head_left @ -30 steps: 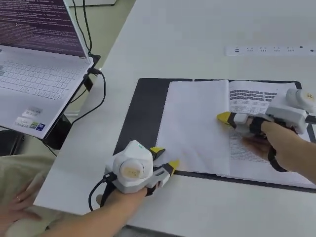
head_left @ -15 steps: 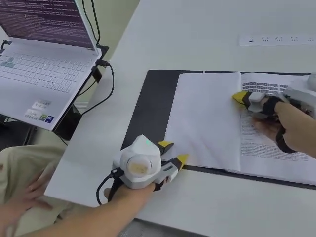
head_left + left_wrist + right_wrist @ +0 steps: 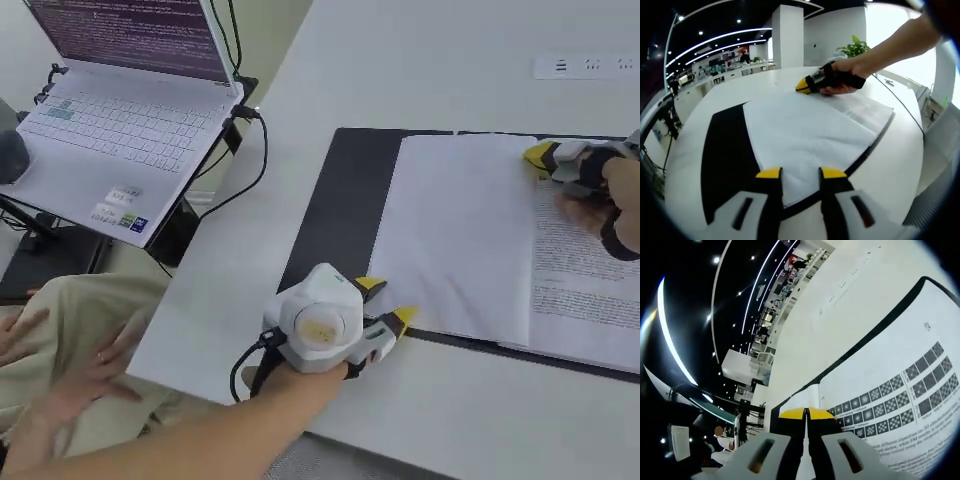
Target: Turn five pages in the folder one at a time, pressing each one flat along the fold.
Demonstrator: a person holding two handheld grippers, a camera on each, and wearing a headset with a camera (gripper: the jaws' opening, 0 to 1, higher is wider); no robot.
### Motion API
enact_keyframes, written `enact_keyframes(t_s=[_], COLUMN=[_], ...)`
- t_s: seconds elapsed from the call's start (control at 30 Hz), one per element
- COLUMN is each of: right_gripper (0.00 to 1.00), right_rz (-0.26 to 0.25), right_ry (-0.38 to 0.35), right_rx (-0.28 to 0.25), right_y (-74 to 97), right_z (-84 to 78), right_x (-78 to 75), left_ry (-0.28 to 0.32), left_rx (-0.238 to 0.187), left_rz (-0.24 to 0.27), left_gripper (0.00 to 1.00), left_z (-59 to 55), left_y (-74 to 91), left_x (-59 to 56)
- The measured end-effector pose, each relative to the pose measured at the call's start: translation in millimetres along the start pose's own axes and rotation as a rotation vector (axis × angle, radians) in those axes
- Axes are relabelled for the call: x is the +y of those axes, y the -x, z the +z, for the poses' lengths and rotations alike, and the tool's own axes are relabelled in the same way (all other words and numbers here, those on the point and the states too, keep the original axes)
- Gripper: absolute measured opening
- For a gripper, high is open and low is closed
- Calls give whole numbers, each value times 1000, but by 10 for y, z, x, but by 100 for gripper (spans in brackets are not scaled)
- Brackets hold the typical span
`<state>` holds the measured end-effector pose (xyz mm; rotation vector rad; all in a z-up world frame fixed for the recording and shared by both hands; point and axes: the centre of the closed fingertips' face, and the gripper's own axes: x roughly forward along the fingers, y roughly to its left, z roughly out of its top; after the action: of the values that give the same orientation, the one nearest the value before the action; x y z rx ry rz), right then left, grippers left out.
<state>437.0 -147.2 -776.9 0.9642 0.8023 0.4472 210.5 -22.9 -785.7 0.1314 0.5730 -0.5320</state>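
Folder (image 3: 335,210) open flat on the table (image 3: 450,60), print too small to read.
Left gripper (image 3: 388,302) at near edge, jaws apart, empty. Right gripper (image 3: 540,155) jaws closed together, tips on the fold at far end.

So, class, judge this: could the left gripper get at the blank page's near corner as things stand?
Probably yes: the left gripper sits open just off the near corner of the blank page, with nothing between them.
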Motion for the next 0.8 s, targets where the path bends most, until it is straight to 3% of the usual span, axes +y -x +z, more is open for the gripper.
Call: enact_keyframes(t_s=[0.33,0.5,0.8], right_gripper=[0,0,0], right_rz=[-14,-5,21], right_ry=[-52,-69,-51], right_rx=[-97,-89,0], right_y=[-190,-171,-28], right_z=[280,268,60], right_x=[4,5,18], left_ry=[-1,2,4], left_rx=[-2,-8,-6], left_rz=[1,1,2], left_gripper=[27,27,27], left_z=[2,-4,-6], left_y=[-1,-6,-6], left_x=[6,21,33])
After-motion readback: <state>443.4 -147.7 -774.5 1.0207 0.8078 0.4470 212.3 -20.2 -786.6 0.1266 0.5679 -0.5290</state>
